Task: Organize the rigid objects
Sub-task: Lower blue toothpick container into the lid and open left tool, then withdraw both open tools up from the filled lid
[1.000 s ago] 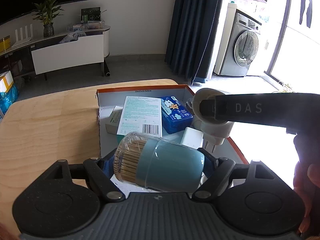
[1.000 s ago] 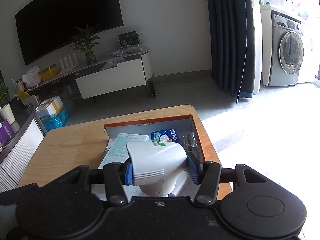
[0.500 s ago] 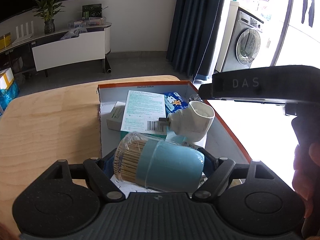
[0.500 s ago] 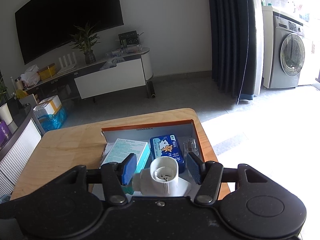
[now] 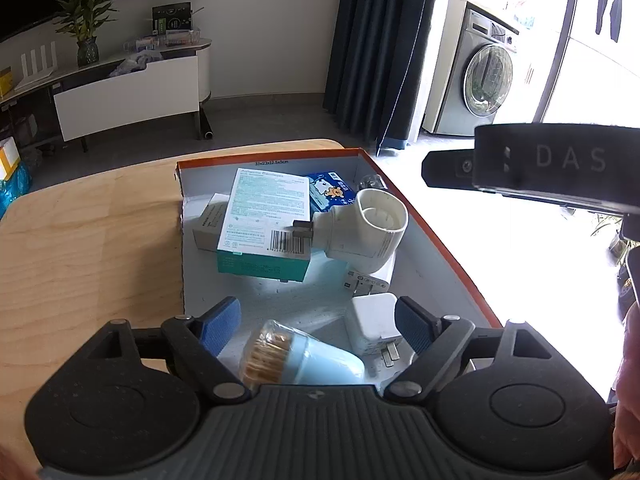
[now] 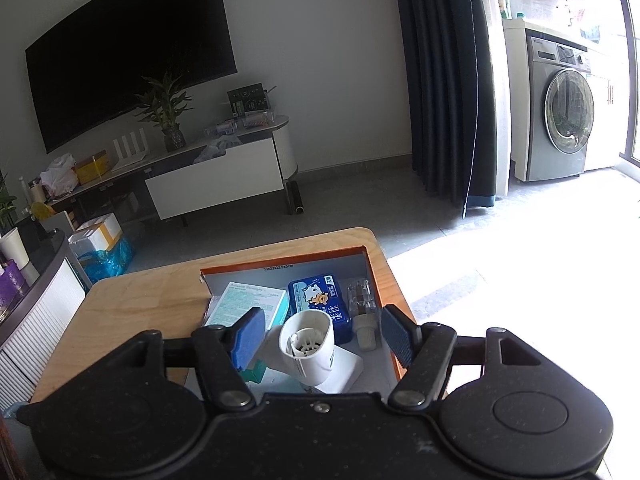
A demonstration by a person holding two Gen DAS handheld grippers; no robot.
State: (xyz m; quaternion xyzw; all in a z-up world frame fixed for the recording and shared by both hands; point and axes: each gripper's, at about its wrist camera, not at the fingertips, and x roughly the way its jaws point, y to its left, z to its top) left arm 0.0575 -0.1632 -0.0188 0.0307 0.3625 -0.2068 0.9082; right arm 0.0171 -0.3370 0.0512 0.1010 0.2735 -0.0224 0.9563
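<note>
A second ago the left gripper (image 5: 316,322) was squeezing the blue toothpick jar (image 5: 300,360), and the right gripper (image 6: 320,338) was squeezing the white plug-in gadget (image 5: 360,228). Now both things are lying loose in the orange box (image 5: 440,240) on the table (image 5: 92,240).

The left jaws are opening wide, and their blue pads are not touching the jar. The jar is lying on its side at the near end of the box, between the pads but lower down. The right jaws are opening too, and the gadget is sitting below them with gaps on both sides.

Just past the jar, a small white charger (image 5: 374,326) is lying in the box with its prongs pointing at us. Farther into the box, the gadget is resting on another white charger (image 5: 366,276), with its metal prongs leaning on the green and white carton (image 5: 266,216). At the far end of the box, the blue tissue pack (image 5: 332,190) is lying flat.

To do this step well, I think both hands should be lifting straight up with the jaws kept wide. That way the pads are not bumping the jar or tipping the gadget off its perch. The jar is round, so it may be rolling a little if it is nudged.
</note>
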